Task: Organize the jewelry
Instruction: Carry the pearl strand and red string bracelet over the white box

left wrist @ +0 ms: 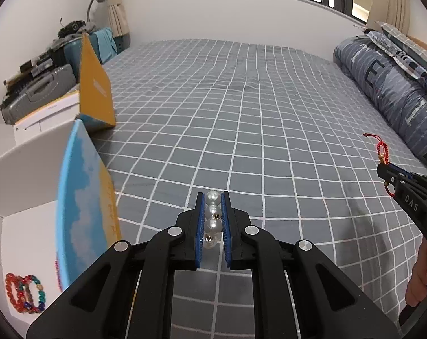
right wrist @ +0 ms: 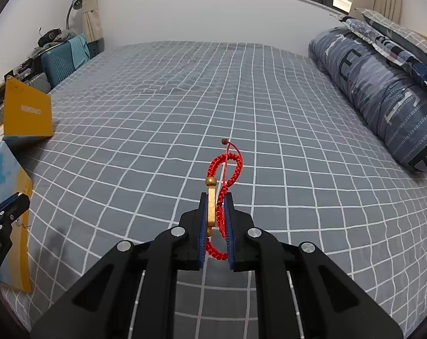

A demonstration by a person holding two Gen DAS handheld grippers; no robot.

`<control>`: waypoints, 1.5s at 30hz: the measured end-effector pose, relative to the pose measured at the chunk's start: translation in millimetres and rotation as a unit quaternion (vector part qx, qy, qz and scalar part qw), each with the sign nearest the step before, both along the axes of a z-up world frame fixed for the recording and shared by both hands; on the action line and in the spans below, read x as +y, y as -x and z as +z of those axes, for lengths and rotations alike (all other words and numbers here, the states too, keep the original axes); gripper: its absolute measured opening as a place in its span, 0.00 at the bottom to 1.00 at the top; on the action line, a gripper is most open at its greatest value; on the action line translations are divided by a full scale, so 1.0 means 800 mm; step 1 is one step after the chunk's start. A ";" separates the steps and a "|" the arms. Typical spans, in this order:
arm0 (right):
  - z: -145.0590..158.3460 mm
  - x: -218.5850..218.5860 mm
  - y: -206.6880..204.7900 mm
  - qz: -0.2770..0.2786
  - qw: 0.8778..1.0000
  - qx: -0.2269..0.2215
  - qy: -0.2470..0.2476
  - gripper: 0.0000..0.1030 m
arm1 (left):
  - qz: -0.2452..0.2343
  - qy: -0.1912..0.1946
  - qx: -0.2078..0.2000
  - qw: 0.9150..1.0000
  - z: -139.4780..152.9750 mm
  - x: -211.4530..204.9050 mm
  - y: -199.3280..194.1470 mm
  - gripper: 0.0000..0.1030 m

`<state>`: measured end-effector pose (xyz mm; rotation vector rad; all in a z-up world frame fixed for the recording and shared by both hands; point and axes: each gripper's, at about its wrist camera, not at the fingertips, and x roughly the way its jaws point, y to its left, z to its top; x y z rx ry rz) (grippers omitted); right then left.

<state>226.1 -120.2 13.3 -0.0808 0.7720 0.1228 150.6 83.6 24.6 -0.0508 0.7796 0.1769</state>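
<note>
Inside, the white box (left wrist: 24, 226) held beaded bracelets (left wrist: 25, 293); the left gripper (left wrist: 212, 220) pinched pearl earrings (left wrist: 212, 212), the right gripper (right wrist: 215, 220) a red braided bracelet (right wrist: 226, 169).

We see bed (right wrist: 185, 107) under grey sheet with white grid; rolled blue-grey quilt (right wrist: 377, 90) lies along its right side (pillows beyond it); open box (left wrist: 83, 186), yellow-and-blue flaps raised, rests on left edge.
</note>
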 end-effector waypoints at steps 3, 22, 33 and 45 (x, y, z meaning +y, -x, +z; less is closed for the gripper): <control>0.008 0.002 0.011 -0.002 1.000 -0.003 0.000 0.10 | 0.003 -0.001 -0.006 1.000 0.010 0.001 0.010 0.10; 0.056 0.032 0.068 0.007 1.000 -0.023 -0.020 0.10 | 0.049 0.000 -0.027 0.998 0.069 0.044 0.064 0.10; 0.119 0.154 0.127 0.084 0.995 -0.051 -0.025 0.10 | 0.089 0.002 -0.036 0.995 0.122 0.124 0.130 0.10; 0.124 0.330 0.186 0.189 0.981 -0.043 -0.009 0.10 | 0.181 -0.001 -0.017 0.983 0.128 0.267 0.214 0.10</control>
